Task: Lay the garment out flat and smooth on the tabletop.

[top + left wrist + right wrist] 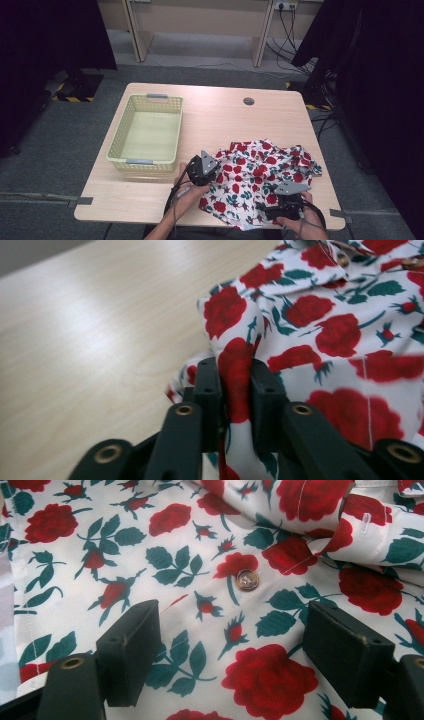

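Currently on the counter (pixel 220 117): one shirt (pixel 260 175), white with red roses and green leaves, lying crumpled at the near right part of the top, its near hem reaching the front edge. One basket (pixel 145 131), pale yellow-green, lattice-walled, is sitting to the left of the shirt, apart from it.

Left gripper (pixel 207 167): sitting at the shirt's left edge, a hand (pixel 192 192) carrying it from below. In the left gripper view the gripper (pixel 235 385) is pinching a raised fold of the cloth (pixel 320 335); both black jaws are pressing on the fold from either side, a narrow gap between them packed with fabric.

Right gripper (pixel 287 202): hanging over the shirt's near right corner, close to the counter's front edge. In the right gripper view the gripper (pixel 230 655) is standing wide, its jaws well apart with flat cloth (pixel 150 545) lying beneath and between them; the pads are not pressing on any fold. A small brown button (pixel 247 579) is showing just beyond the jaws, beside a seam.

Also in the high view: a round cable hole (pixel 248 101) toward the counter's far edge; grey floor (pixel 45 165) all round.
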Available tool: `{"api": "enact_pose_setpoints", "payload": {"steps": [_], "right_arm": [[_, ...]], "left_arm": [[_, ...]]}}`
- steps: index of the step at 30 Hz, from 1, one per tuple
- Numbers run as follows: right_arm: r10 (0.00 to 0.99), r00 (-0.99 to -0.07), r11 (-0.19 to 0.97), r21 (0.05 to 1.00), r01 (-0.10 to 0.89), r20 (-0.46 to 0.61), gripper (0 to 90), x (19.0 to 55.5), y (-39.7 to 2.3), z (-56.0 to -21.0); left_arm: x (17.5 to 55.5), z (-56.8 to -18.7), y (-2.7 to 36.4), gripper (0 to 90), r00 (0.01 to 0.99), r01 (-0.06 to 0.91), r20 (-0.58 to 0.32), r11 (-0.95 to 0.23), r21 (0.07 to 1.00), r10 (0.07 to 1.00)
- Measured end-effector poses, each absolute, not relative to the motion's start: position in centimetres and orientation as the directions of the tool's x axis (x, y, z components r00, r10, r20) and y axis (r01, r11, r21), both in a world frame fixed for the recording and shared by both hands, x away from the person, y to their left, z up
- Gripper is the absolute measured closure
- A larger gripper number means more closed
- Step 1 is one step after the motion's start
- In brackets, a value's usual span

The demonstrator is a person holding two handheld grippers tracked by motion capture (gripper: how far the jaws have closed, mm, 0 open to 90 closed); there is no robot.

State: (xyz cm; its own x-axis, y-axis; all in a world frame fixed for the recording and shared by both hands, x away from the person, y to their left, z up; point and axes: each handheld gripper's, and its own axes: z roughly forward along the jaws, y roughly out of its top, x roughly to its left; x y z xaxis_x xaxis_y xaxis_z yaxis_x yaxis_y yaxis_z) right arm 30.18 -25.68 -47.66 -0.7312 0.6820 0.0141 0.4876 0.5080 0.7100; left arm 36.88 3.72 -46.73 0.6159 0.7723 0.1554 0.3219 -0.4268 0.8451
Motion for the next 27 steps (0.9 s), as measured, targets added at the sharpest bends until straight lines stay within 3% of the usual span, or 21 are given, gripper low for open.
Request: {"api": "enact_pose_setpoints", "payload": {"steps": [7, 15, 22, 27], "right_arm": [[0.639, -0.769, 0.543, 0.699, 0.466, 0.016, 24.3, 29.3, -26.6, -47.5], [0.638, -0.77, 0.553, 0.683, 0.477, 0.021, 23.9, 28.5, -27.1, -47.3], [0.68, -0.732, 0.496, 0.714, 0.494, 0.034, 22.3, 28.5, -27.8, -46.8], [0.722, -0.692, 0.461, 0.73, 0.506, 0.024, 21.2, 29.1, -28.6, -46.3]], "left_arm": [[39.3, -45.1, 4.2, 81.6, 0.571, 0.302, 0.191, -0.42, 0.856, 0.799], [42.1, -44.2, 5.2, 76.5, 0.504, 0.336, 0.171, -0.375, 0.864, 0.847], [41.8, -44.3, 4.9, 54.7, 0.514, 0.362, 0.119, -0.341, 0.868, 0.849], [40.5, -43.9, 4.2, 45.0, 0.547, 0.371, 0.074, -0.32, 0.872, 0.834]]}}
